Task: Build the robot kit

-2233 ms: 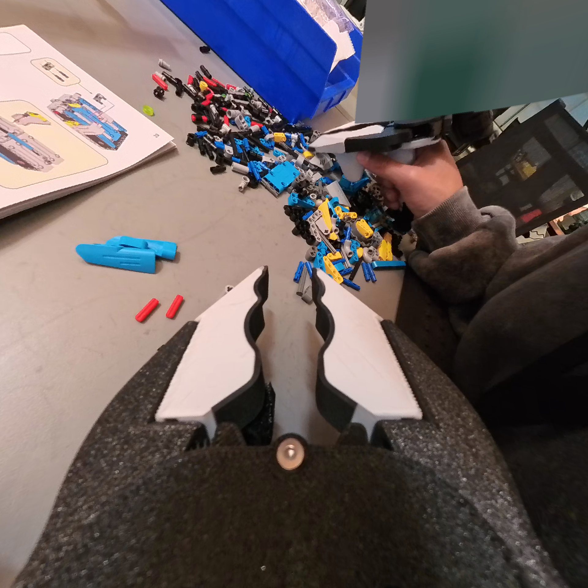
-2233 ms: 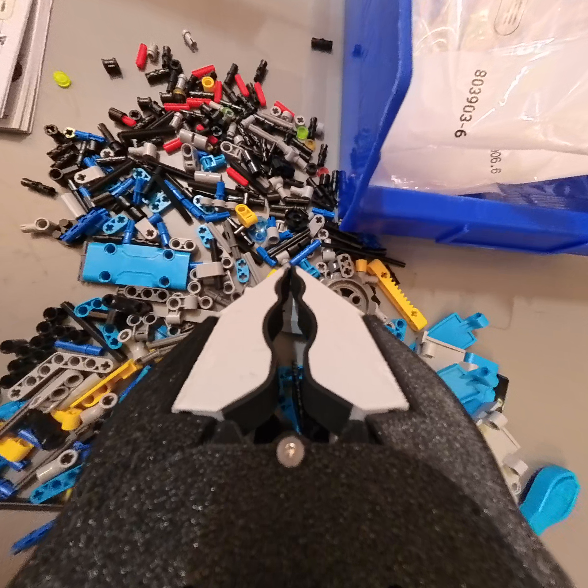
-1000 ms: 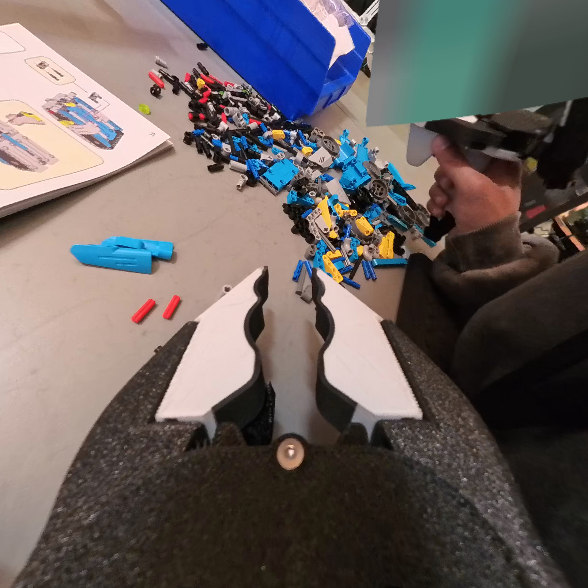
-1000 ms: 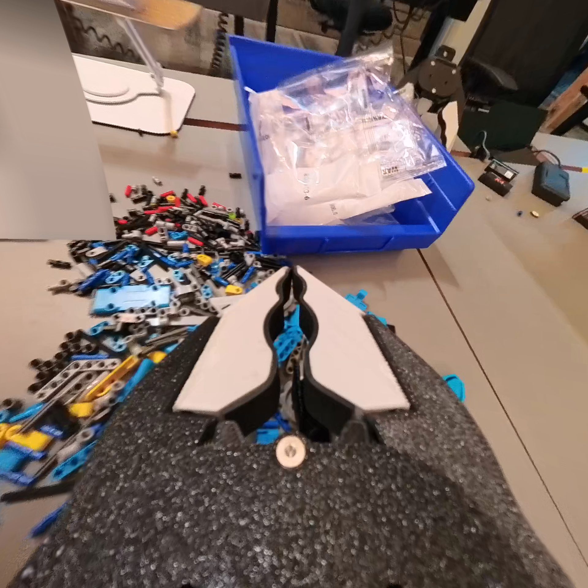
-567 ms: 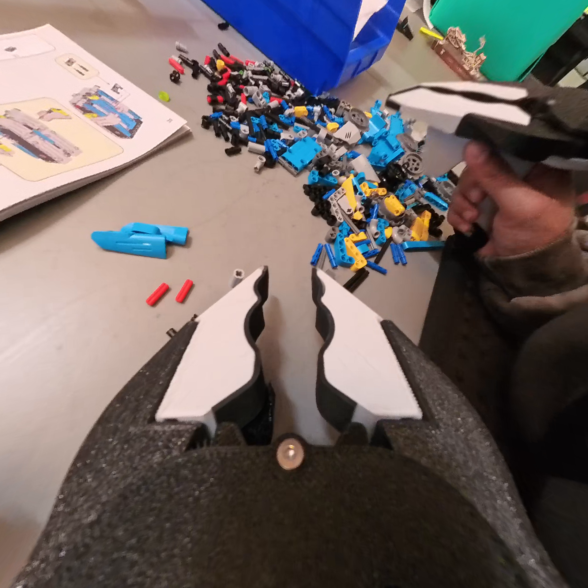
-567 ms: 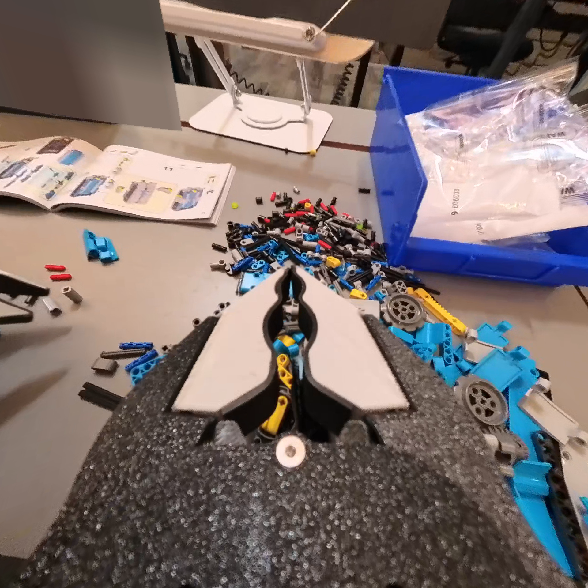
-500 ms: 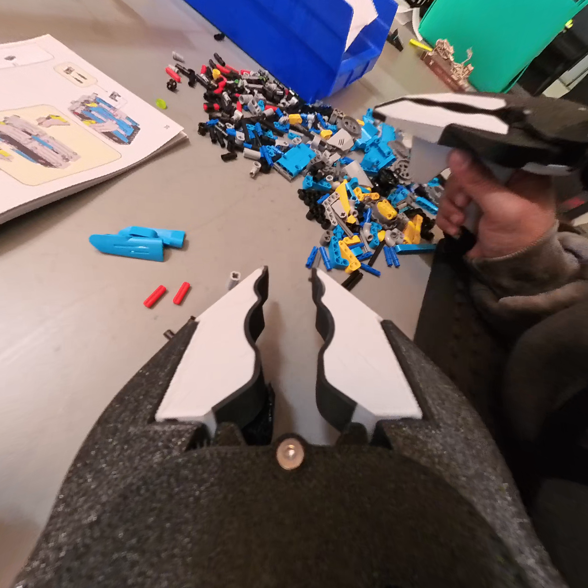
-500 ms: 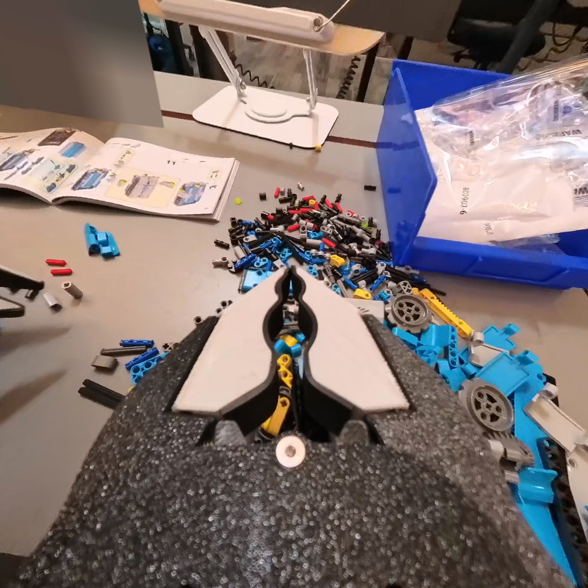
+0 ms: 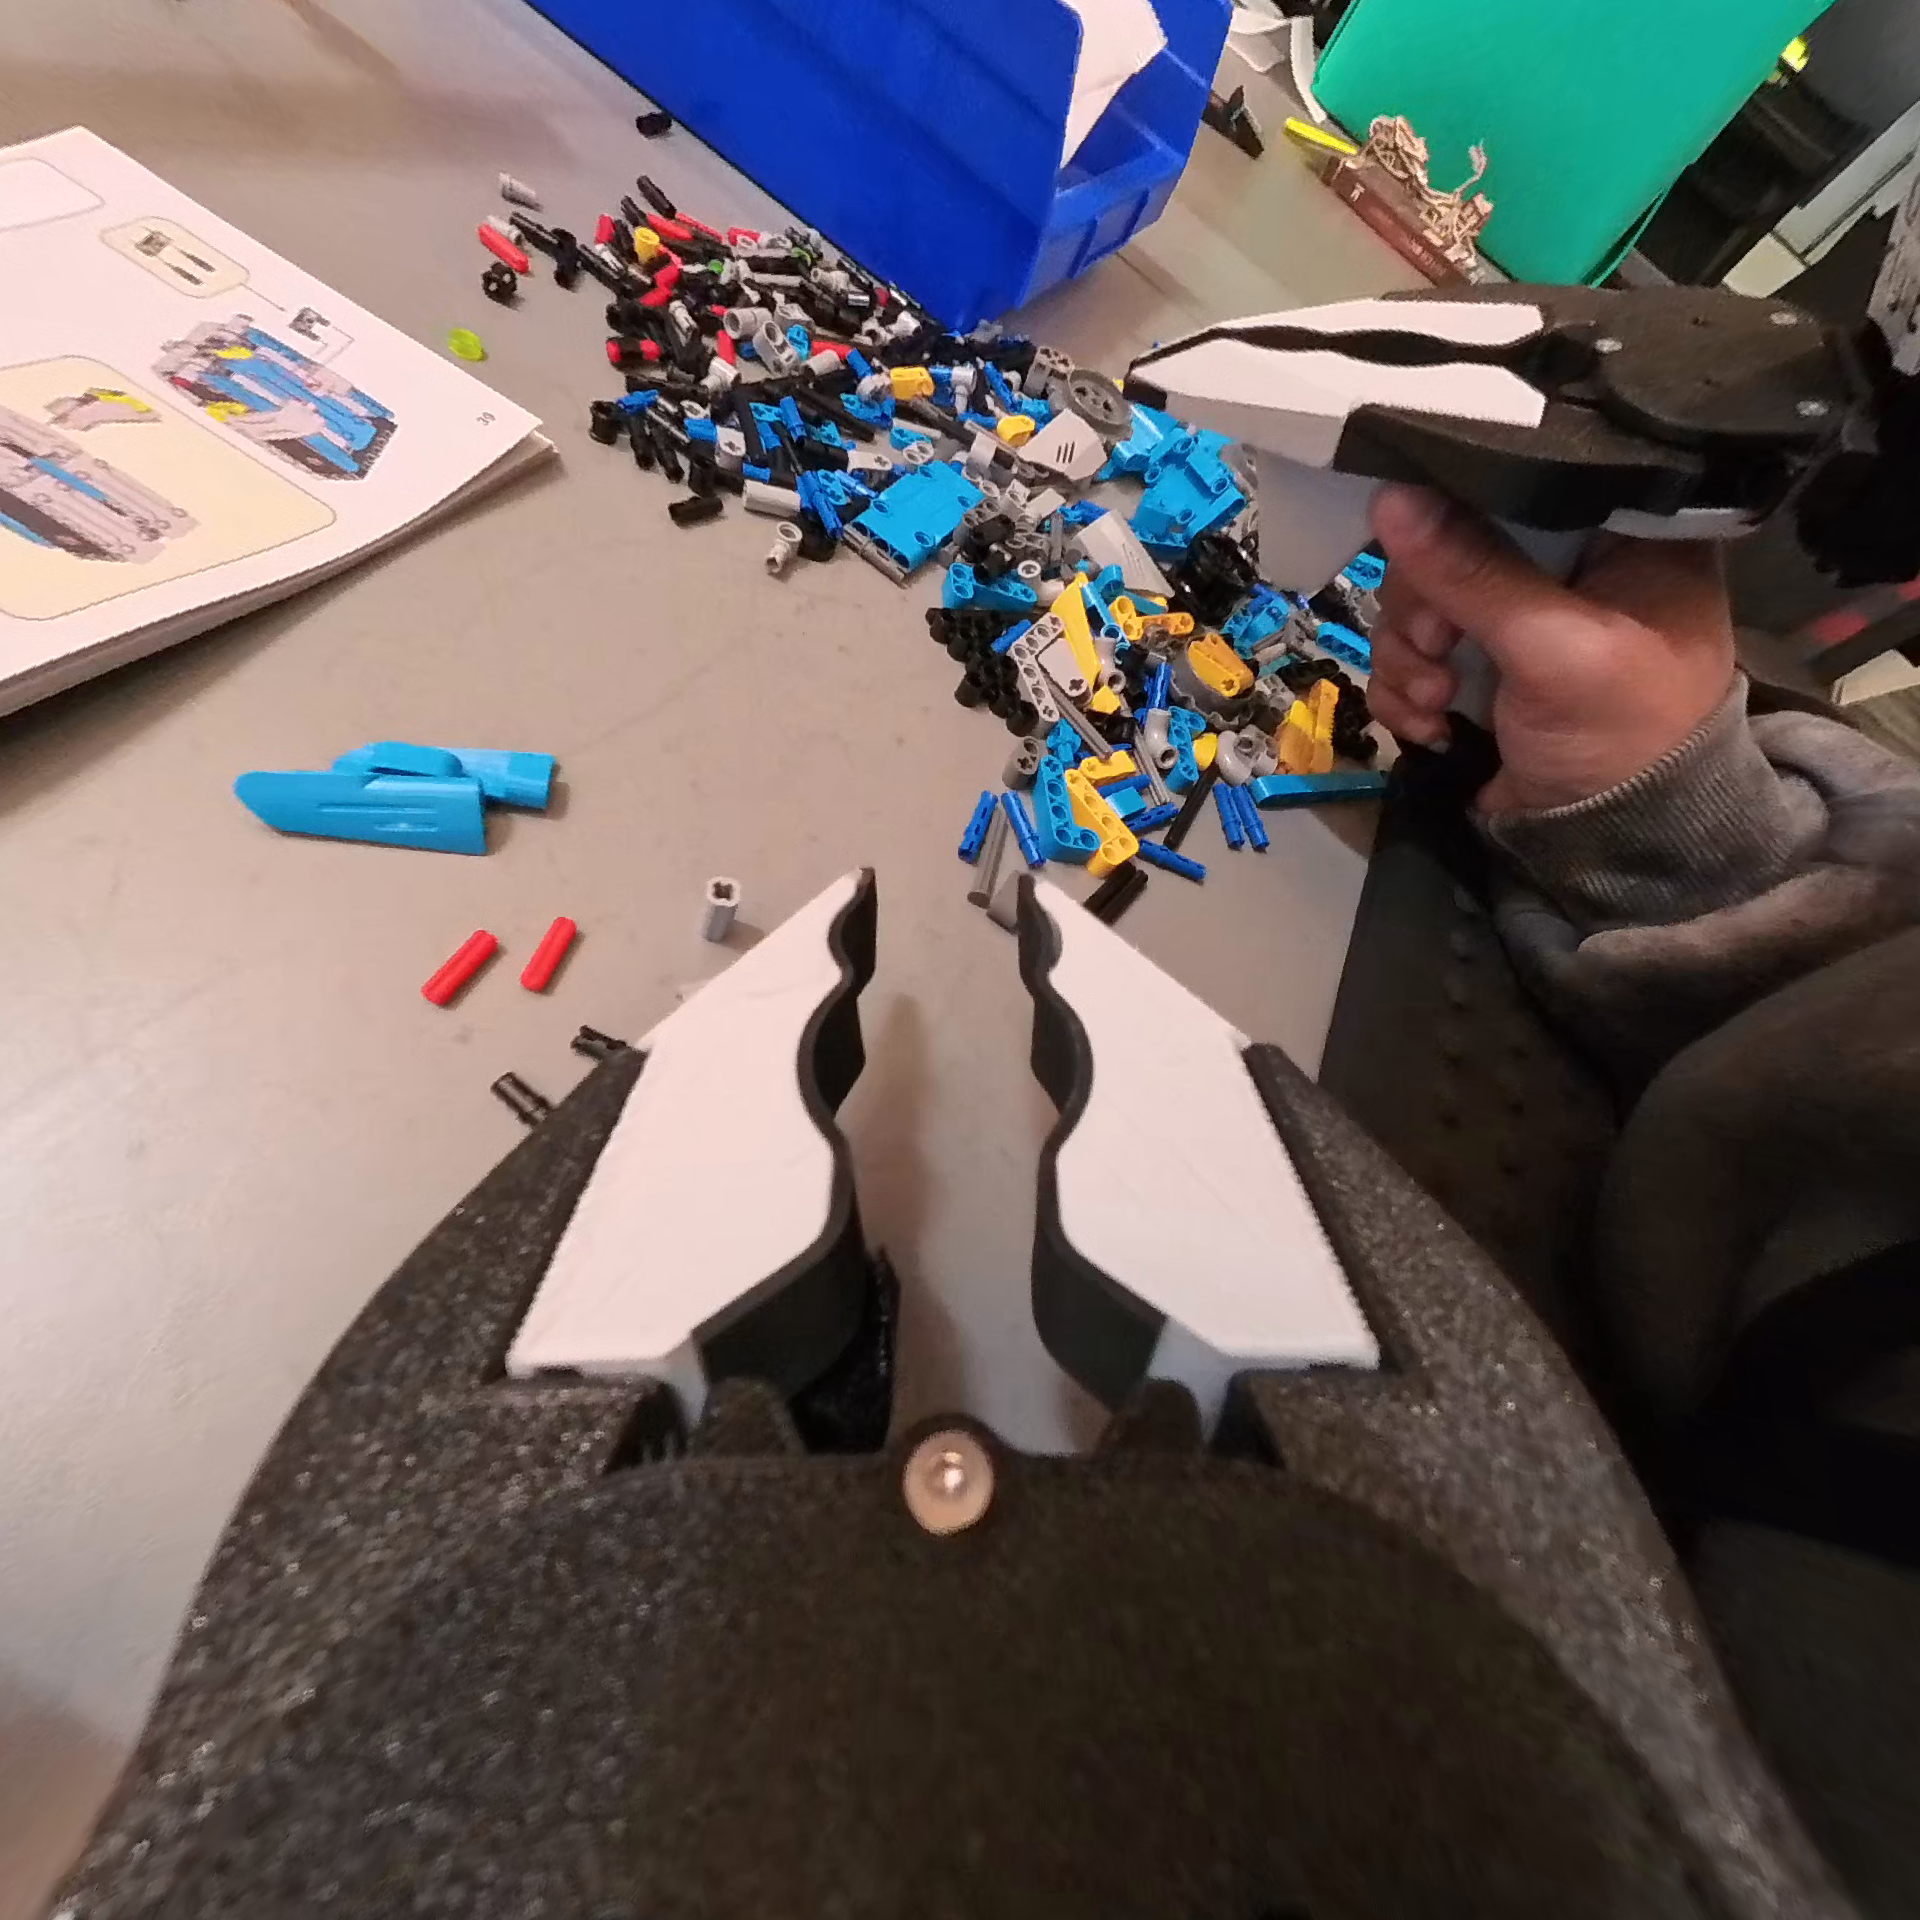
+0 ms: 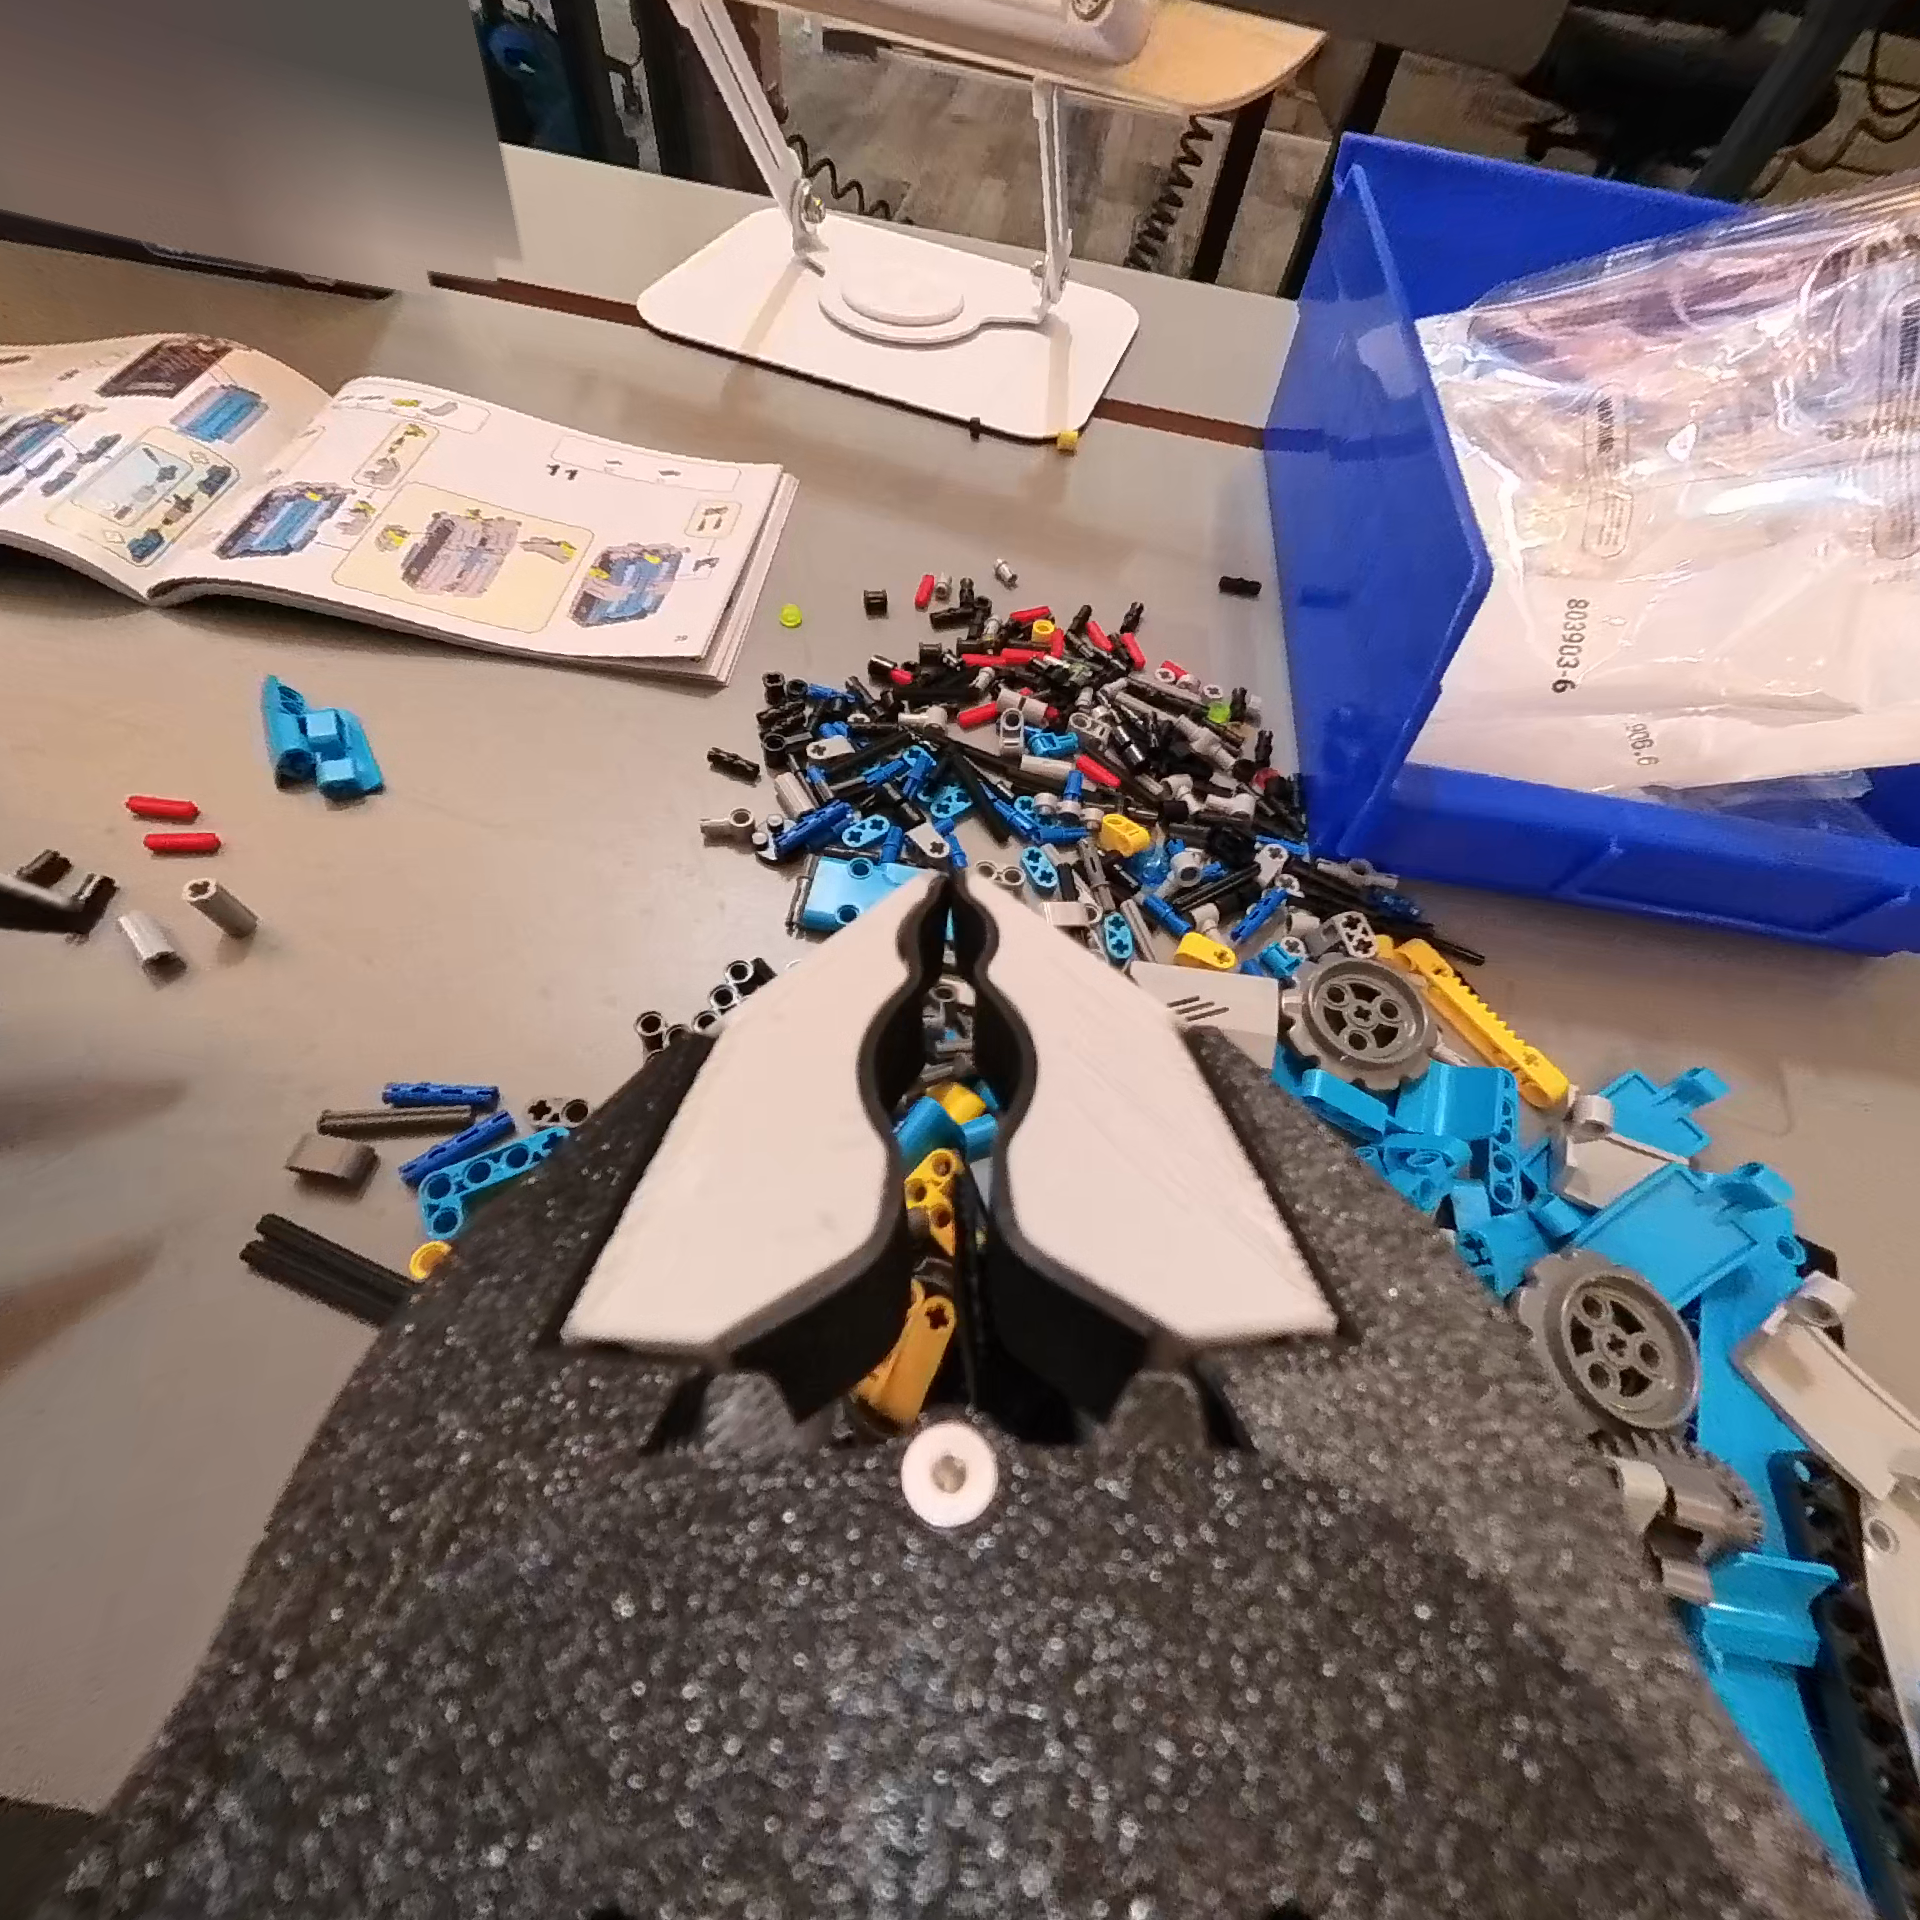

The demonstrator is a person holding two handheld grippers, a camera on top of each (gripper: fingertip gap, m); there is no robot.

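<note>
over knobbly plastic bricks [image 10: 1039,790], smooth fingers [image 10: 790,1122] pinched.

Parts pile [image 10: 1039,790] lies between booklet [image 10: 416,520] at left and bin [image 10: 1382,623] at right.

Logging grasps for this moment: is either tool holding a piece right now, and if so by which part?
Left tool: open, nothing held. Right tool: tips shut, raised over the pile of small plastic building pieces; no piece visible between them, so it cannot be told.

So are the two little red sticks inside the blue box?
No, the two red sticks lie on the bare grey table, far from the blue box.
</note>
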